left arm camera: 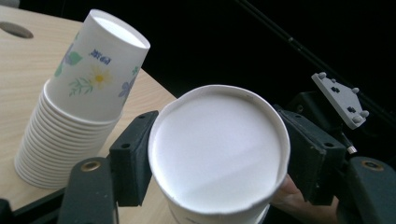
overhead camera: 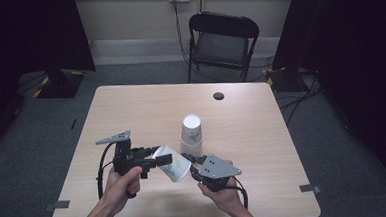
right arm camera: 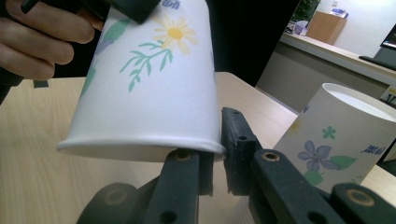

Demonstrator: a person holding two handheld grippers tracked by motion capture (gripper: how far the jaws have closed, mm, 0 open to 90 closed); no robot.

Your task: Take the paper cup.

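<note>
The paper cup hangs tilted above the worktop, just beside the cup stack. The left gripper fingers clamp its base end; the right gripper fingers pinch its rim. Light and thin-walled, it likely crumples under a hard squeeze, so the stiffer rim or base suits gripping.

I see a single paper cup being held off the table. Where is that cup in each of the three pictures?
High view: the held cup lies tilted near the table's front, between the two hand-held grippers.
Left gripper view: its white base faces the camera, bottom centre, between the black jaws.
Right gripper view: its flowered side fills the upper left.
Shared landmark: the upside-down stack of cups.
</note>
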